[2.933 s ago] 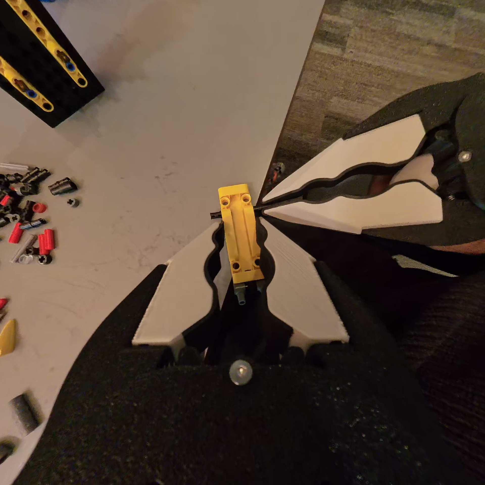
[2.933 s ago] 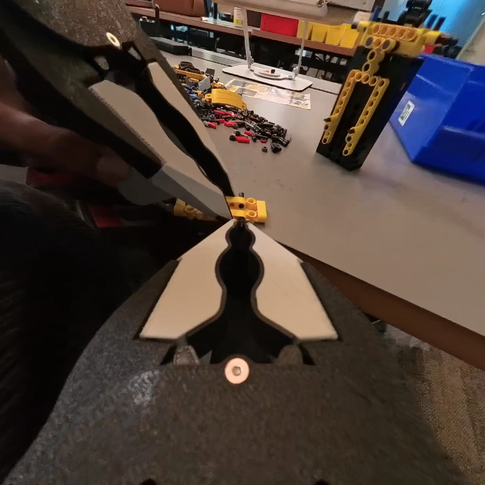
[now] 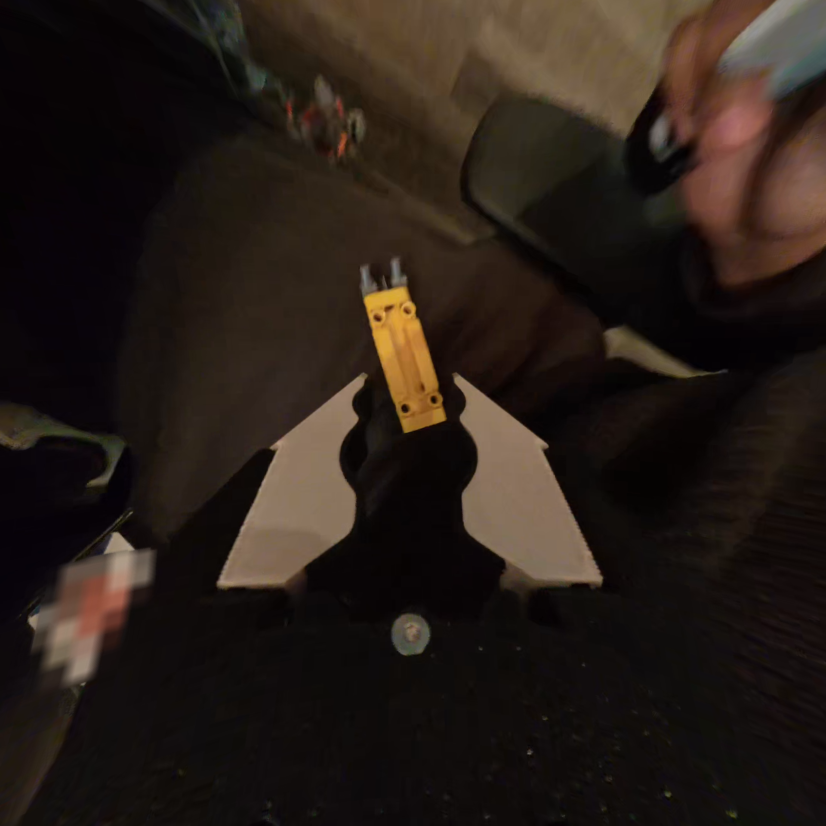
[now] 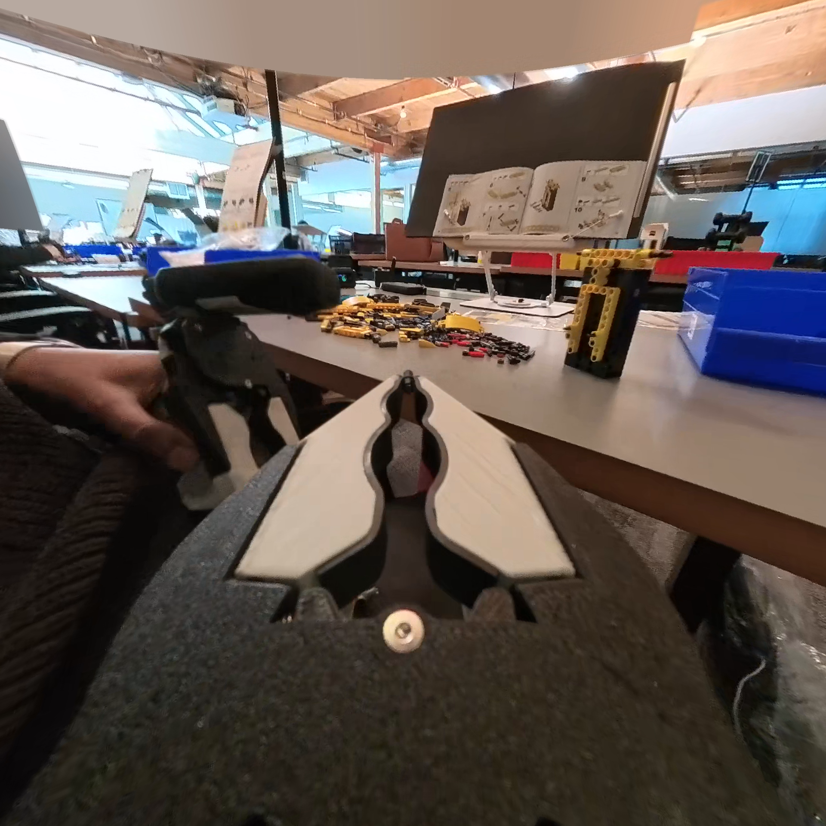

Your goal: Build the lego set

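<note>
1. Holding a yellow brick (image 3: 404, 362), the left gripper (image 3: 409, 380) has swung off the table (image 4: 625, 429) over dark clothing.
2. Right gripper (image 4: 407, 380), now apart from it, pinches a small black pin (image 4: 407, 374).
3. Loose parts (image 4: 424, 330) lie untouched on the table.

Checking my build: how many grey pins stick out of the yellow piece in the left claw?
2, side by side at the far end of the yellow piece: left pin, right pin. The left claw may hide more.
</note>
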